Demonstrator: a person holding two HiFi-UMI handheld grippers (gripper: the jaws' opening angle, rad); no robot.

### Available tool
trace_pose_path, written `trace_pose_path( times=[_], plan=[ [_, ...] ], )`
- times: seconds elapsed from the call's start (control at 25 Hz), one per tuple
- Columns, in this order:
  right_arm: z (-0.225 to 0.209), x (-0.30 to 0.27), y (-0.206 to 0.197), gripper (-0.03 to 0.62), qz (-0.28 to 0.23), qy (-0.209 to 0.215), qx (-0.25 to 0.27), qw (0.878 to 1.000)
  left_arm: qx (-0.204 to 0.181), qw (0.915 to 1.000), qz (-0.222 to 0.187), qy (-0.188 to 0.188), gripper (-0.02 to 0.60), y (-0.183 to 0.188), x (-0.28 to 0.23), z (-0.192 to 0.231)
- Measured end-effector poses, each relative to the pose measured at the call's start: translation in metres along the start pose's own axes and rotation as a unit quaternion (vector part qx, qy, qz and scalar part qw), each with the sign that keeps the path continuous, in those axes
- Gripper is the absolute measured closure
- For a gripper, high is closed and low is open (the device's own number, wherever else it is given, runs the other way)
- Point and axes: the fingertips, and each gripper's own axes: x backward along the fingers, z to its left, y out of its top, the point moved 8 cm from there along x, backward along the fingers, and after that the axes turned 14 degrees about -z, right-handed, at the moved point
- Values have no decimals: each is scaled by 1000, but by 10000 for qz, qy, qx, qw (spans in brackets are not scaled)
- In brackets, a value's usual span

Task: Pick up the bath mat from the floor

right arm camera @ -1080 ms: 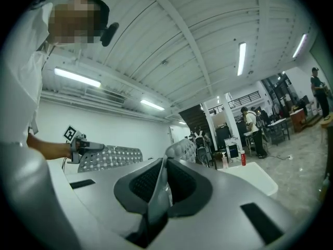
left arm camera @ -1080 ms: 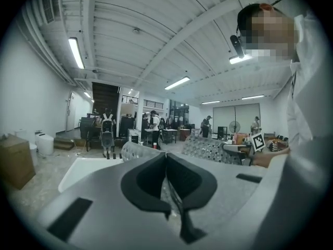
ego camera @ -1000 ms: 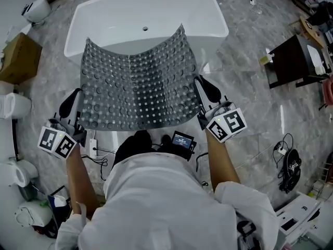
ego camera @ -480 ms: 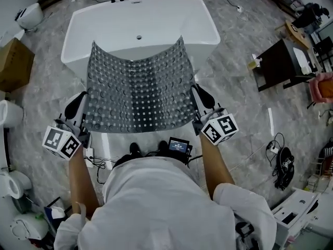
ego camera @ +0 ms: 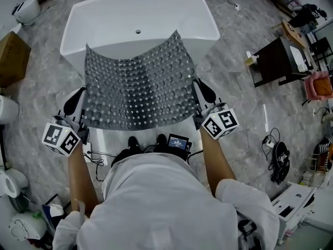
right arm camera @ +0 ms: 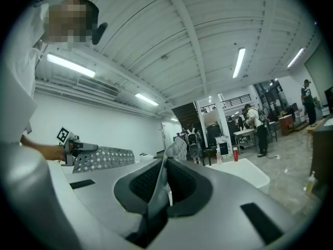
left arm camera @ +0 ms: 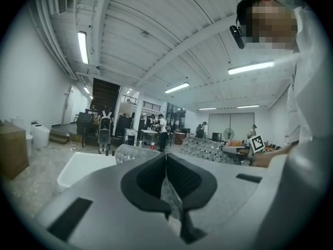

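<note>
The bath mat [ego camera: 138, 85] is a grey see-through sheet covered in round suction cups. It is held up off the floor, stretched between both grippers, with its far edge sagging over the white bathtub [ego camera: 135, 20]. My left gripper [ego camera: 83, 100] is shut on the mat's near left corner. My right gripper [ego camera: 196, 91] is shut on the near right corner. In the left gripper view the mat's edge [left arm camera: 171, 199] is pinched between the dark pads. In the right gripper view a mat strip [right arm camera: 156, 189] runs through the closed jaws.
A cardboard box [ego camera: 10, 59] stands at the left, a dark side table [ego camera: 276, 61] at the right. Cables [ego camera: 278, 163] and white cases [ego camera: 294, 204] lie on the marble floor at the right. People stand far back in the hall [right arm camera: 255, 121].
The mat and both grippers have stayed almost in place in the head view; the tub has drifted slightly up in it. Both grips are unchanged.
</note>
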Motion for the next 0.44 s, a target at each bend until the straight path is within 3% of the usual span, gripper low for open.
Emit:
trace_pose_path(
  times=[0.44],
  plan=[
    [-1, 24, 5, 551, -14, -7, -173, 9998, 27, 10000, -28, 29, 571, 0, 13, -22]
  ],
)
